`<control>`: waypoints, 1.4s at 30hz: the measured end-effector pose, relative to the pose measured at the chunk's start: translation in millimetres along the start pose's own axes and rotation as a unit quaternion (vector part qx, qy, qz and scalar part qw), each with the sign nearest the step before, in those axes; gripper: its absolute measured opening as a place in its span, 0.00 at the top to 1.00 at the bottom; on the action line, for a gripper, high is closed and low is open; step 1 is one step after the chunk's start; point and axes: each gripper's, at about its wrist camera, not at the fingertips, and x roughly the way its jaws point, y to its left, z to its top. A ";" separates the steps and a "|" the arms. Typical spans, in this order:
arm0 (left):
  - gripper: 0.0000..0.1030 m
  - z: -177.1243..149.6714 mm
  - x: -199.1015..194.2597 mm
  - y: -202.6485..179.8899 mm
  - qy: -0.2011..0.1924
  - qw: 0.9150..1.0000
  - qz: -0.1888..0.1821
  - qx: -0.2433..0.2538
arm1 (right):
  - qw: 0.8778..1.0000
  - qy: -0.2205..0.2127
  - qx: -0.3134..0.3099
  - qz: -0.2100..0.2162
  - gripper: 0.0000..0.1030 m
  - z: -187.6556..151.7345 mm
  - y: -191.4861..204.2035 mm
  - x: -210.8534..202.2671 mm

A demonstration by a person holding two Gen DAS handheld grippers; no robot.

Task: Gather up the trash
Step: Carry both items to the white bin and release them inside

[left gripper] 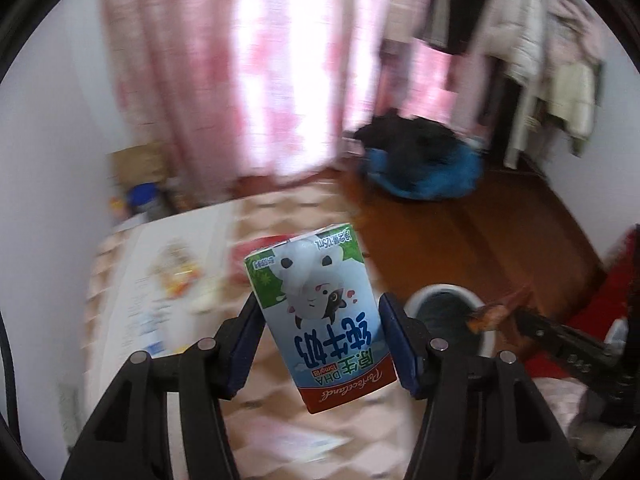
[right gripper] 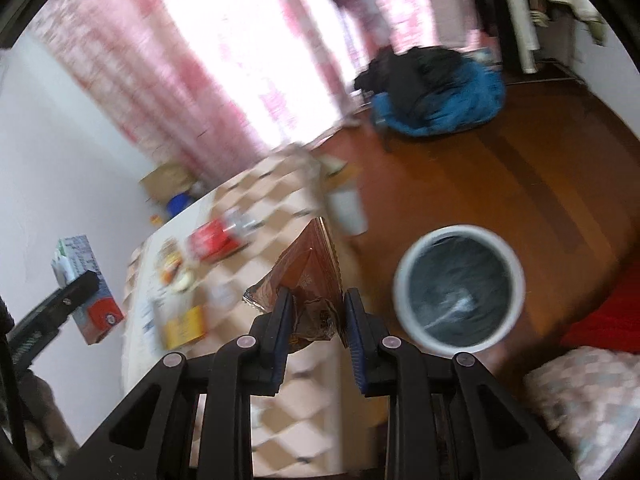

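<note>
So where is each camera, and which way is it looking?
Left wrist: sits on the left tongs, looking forward past the milk carton they grip toward the table and pink curtain; both fingers show, and the right tongs enter at right.
Right wrist: sits on the right tongs, looking down past the brown snack wrapper they grip to the trash bin; the left tongs enter at left.
Shared: carton, wrapper, bin, table, curtain, blue bundle.

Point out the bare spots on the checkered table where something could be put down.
On the checkered table, bare cloth lies near the right gripper, in front of the yellow packet, and toward the far corner beyond the red packet. The wall side, around the white sheet, is crowded.
</note>
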 end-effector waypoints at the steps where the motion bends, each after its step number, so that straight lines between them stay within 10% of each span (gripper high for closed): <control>1: 0.47 4.2 10.3 -13.6 0.007 1.000 -0.014 0.007 | 1.000 -0.003 0.013 -0.012 0.74 5.2 -22.4 -2.5; 8: 0.47 19.9 139.6 -118.8 0.125 0.984 -0.121 0.029 | 0.992 0.058 0.092 -0.068 0.74 11.2 -158.4 46.5; 18: 0.44 -1.4 292.2 -181.3 0.262 0.956 -0.116 0.062 | 0.974 0.150 0.133 -0.102 0.73 -6.6 -258.1 154.7; 22: 0.00 -6.2 303.2 -186.8 0.254 0.961 -0.086 0.072 | 0.967 0.183 0.140 -0.111 0.41 -9.7 -270.4 195.0; 26: 0.00 -12.9 306.1 -181.7 0.243 0.966 -0.041 0.081 | 0.962 0.197 0.135 -0.132 0.01 -13.3 -279.9 213.8; 42: 0.00 -40.3 283.5 -172.1 0.235 0.968 0.017 0.087 | 0.953 0.195 0.123 -0.196 0.00 -23.8 -272.5 195.1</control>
